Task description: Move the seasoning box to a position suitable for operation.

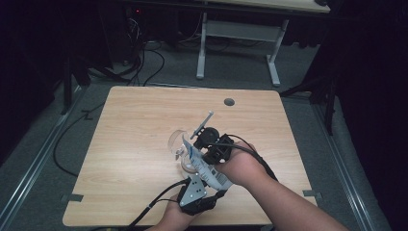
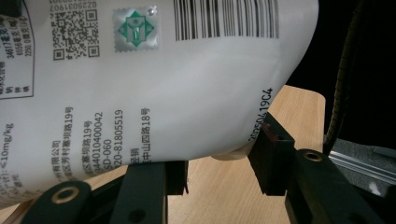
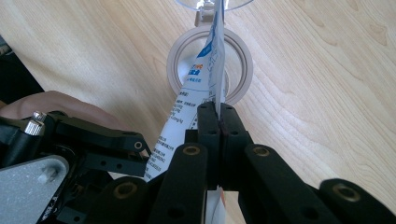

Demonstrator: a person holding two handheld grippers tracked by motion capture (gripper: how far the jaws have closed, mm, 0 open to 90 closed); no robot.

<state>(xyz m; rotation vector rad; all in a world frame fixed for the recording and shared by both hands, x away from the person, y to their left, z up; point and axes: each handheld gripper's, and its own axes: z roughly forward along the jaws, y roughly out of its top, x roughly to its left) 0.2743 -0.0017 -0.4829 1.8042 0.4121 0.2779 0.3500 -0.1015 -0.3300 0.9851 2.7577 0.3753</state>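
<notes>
Nearest, the left gripper point(image 1: 195, 192) has its 2 jaws spread around the fat bottom of 1 white pouch point(image 1: 204, 166). The right gripper point(image 3: 219, 122) pinches the pouch's edge, jaws closed, above 1 round clear container point(image 3: 211, 63) on the wooden table point(image 1: 134, 130). Beyond: grey floor, 1 desk frame point(image 1: 238, 33).

right claw point(image 3: 218, 122) clamped shut; left claw point(image 2: 217, 170) apparently parted, low beside it.

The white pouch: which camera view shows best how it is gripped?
The right gripper view: the right gripper is shut on the white pouch edge, above a round container. The left gripper view shows its printed side between open jaws. The high view shows the pouch small, between both grippers.
</notes>
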